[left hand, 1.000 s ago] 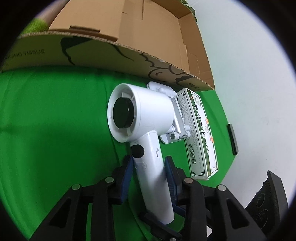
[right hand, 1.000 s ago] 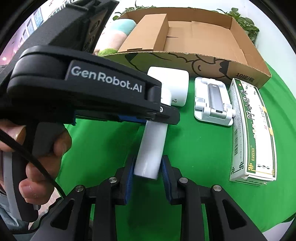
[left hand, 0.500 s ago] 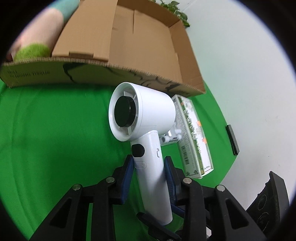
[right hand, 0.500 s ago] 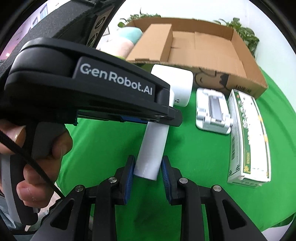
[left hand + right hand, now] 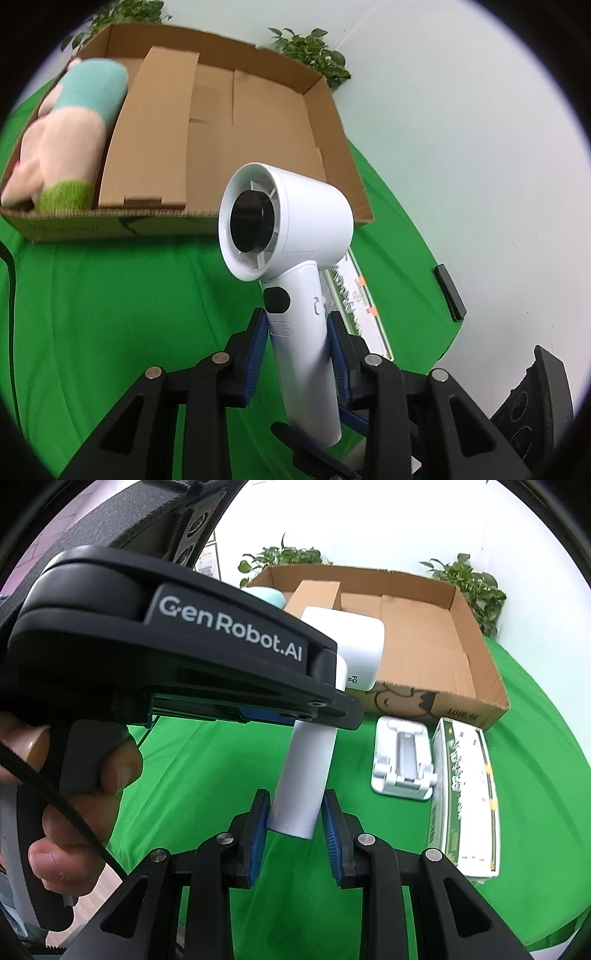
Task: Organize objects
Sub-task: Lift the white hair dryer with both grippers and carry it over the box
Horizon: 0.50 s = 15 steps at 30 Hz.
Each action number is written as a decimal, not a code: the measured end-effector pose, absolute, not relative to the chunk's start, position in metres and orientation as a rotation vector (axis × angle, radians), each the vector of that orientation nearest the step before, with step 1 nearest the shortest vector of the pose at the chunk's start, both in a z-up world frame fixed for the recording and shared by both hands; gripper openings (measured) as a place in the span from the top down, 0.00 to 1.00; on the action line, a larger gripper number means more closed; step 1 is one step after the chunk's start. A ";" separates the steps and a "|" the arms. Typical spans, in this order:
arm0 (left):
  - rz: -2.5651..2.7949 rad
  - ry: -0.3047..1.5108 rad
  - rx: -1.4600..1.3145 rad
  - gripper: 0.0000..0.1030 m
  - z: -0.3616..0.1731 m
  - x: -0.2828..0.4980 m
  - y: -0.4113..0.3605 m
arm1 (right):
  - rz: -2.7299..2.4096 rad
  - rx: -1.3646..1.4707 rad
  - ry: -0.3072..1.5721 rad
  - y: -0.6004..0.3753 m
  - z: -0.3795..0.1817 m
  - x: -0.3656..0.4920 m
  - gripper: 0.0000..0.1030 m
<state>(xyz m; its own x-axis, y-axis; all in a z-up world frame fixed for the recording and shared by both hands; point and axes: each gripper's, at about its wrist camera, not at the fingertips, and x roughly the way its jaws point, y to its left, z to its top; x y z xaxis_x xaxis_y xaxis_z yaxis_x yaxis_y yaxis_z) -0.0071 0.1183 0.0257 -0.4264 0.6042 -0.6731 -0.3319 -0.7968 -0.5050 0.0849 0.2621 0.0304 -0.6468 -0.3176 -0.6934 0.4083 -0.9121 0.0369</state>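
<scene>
A white hair dryer (image 5: 291,236) is held up off the green cloth by its handle. My left gripper (image 5: 295,332) is shut on the upper handle. My right gripper (image 5: 295,812) is shut on the lower end of the same handle (image 5: 304,775). The dryer's head (image 5: 354,650) shows in front of an open cardboard box (image 5: 424,627). The box (image 5: 236,122) holds a plush toy (image 5: 70,133) at its left end. A white folding stand (image 5: 402,764) and a green-and-white carton (image 5: 465,786) lie on the cloth to the right.
A green cloth (image 5: 110,302) covers the table. Its right edge meets a white floor where a small black bar (image 5: 448,291) lies. Potted plants (image 5: 469,583) stand behind the box. The left gripper's body and the hand holding it (image 5: 74,775) fill the left of the right wrist view.
Both grippers have lifted the hair dryer up off the cloth and tilted forward, so the box interior and the plush toy have come into view. Both grips are unchanged.
</scene>
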 end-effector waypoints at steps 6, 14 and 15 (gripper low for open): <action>2.258 -0.354 -1.133 0.70 0.059 -0.025 0.125 | -2.581 0.938 0.156 0.260 0.049 0.068 0.75; 2.287 -0.301 -1.023 0.70 0.102 -0.066 0.144 | -2.636 0.820 0.118 0.266 0.085 0.035 0.75; 2.291 -0.296 -1.014 0.70 0.106 -0.070 0.145 | -2.641 0.807 0.117 0.267 0.089 0.029 0.75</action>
<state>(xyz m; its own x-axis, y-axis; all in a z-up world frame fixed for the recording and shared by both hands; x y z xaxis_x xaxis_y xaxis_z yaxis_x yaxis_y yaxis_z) -0.0703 0.1448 0.1060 -0.5215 0.6124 -0.5941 -0.4411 -0.7896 -0.4266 0.0290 0.2665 0.0892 -0.7649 -0.3284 -0.5542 0.3762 -0.9261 0.0295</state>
